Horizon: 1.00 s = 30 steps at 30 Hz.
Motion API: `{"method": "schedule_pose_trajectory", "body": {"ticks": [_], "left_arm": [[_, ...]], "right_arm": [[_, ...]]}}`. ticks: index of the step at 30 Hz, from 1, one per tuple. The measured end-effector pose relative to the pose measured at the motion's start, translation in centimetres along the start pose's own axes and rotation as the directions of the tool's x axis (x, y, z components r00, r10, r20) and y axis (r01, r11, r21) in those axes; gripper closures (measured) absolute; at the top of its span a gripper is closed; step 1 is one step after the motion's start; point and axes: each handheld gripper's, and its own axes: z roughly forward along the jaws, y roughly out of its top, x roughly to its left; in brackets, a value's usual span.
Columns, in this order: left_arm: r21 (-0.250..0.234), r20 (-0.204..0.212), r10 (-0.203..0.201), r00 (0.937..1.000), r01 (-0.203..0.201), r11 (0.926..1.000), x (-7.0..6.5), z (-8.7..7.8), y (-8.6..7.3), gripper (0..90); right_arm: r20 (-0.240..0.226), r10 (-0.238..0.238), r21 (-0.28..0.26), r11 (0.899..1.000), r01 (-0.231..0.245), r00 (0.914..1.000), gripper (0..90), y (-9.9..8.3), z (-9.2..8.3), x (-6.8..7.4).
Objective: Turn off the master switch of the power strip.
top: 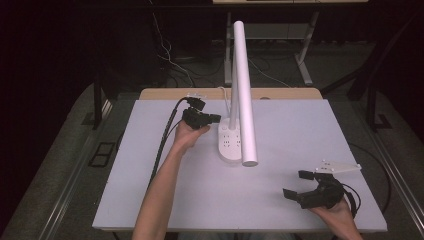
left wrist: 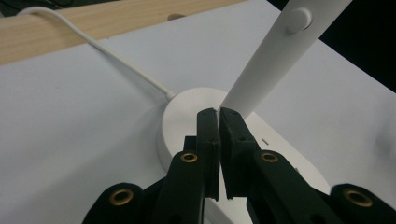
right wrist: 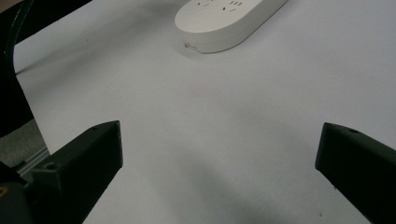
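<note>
left gripper (top: 212,119) first: we see its jaws pressed nearly together with nothing between them, tips just above the white lamp base (left wrist: 187,109) beside the foot of the lamp arm (left wrist: 275,51). the base with its sockets sits mid-table on the white table (top: 150,190), near the far edge, cord (left wrist: 121,58) running off toward the wooden strip. far right, near the front edge, we see the right gripper (top: 299,184) spread wide and empty, well apart from the lamp.

Your left arm reaches forward, holding the left tool (top: 212,118) with its jaws pressed almost together, nothing between them. Your right hand (top: 336,212) sits low and near you, its right tool (top: 298,183) spread wide, jaws well apart.
</note>
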Motion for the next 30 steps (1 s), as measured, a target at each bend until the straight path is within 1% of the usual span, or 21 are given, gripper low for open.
{"method": "schedule_pose_trajectory", "body": {"ticks": [2,3,7,8,10,13,14,15,17,19,21,22,24,25,26,28,29,30], "left_arm": [[-0.006,0.008,0.001,1.0000,-0.001,1.0000,0.0,-0.6,0.2,86.1],[-0.017,0.008,-0.006,1.0000,0.006,0.9998,-0.1,-0.7,0.2,85.7],[-0.021,0.013,0.013,0.9998,-0.013,0.9997,-0.3,-1.6,0.4,83.3],[-0.024,0.014,0.018,0.9997,-0.017,0.9996,-0.3,-1.8,0.5,81.9],[-0.032,0.017,0.012,0.9998,-0.011,0.9994,-0.4,-2.2,0.6,77.7],[-0.052,0.023,0.006,0.9997,-0.005,0.9986,-0.6,-3.0,0.7,66.1],[-0.061,0.019,-0.001,0.9998,0.003,0.9982,-0.6,-3.3,0.7,59.6],[-0.061,0.019,0.001,0.9998,0.000,0.9981,-0.7,-3.5,0.7,52.8],[-0.070,0.022,0.002,0.9997,0.000,0.9976,-0.7,-4.1,0.7,42.1],[-0.078,0.037,0.008,0.9993,-0.005,0.9970,-0.5,-4.9,0.5,29.2],[-0.084,0.042,-0.001,0.9991,0.005,0.9964,-0.5,-5.6,0.3,17.6],[-0.083,0.044,-0.002,0.9990,0.006,0.9965,-0.4,-6.1,0.1,14.4],[-0.074,0.033,0.005,0.9995,-0.003,0.9973,-0.4,-6.7,-0.2,8.7],[-0.068,0.033,0.000,0.9994,0.002,0.9977,-0.4,-7.0,-0.3,3.5],[-0.065,0.034,-0.003,0.9994,0.005,0.9979,-0.3,-7.3,-0.5,0.5],[-0.084,0.033,-0.015,0.9993,0.018,0.9963,-0.3,-8.2,-1.0,0.0],[-0.089,0.030,-0.018,0.9994,0.021,0.9958,-0.2,-8.5,-1.2,0.0],[-0.091,0.023,-0.019,0.9996,0.021,0.9956,-0.2,-8.9,-1.4,0.0]], "right_arm": [[0.000,0.001,0.000,1.000,-0.001,1.0000,0.0,0.0,0.0,0.0],[0.000,0.001,0.000,1.000,-0.001,1.0000,0.0,0.0,0.0,0.0],[0.000,0.001,0.001,1.000,-0.001,1.0000,0.0,0.0,0.0,0.0],[0.000,0.001,0.002,1.000,-0.001,1.0000,0.0,0.0,0.0,0.0],[0.001,0.001,0.001,1.000,-0.001,1.0000,0.0,0.0,0.0,0.0],[0.001,0.001,0.001,1.000,-0.001,1.0000,0.0,0.0,0.0,0.0],[0.001,0.001,0.001,1.000,-0.001,1.0000,0.0,0.0,0.0,0.0],[0.000,0.000,0.001,1.000,0.000,1.0000,0.0,0.0,0.0,0.0],[0.001,0.002,0.000,1.000,-0.002,1.0000,0.0,0.0,0.0,0.0],[0.001,0.001,0.002,1.000,-0.001,1.0000,0.0,0.0,0.0,0.0],[0.001,0.000,0.001,1.000,0.000,1.0000,0.0,0.0,0.0,0.0],[0.000,0.000,0.001,1.000,0.000,1.0000,0.0,0.0,0.0,0.0],[-0.001,0.006,0.006,1.000,-0.006,1.0000,0.0,0.0,0.0,0.1],[-0.002,0.006,0.005,1.000,-0.006,1.0000,0.0,0.0,0.0,0.1],[-0.002,0.007,0.005,1.000,-0.007,1.0000,0.0,0.0,0.0,0.1],[-0.001,0.005,0.007,1.000,-0.005,1.0000,0.0,0.0,0.1,0.1],[0.002,-0.005,0.001,1.000,0.005,1.0000,0.0,0.0,0.2,0.1],[0.002,-0.005,0.002,1.000,0.005,1.0000,0.0,0.0,0.2,0.1]]}}
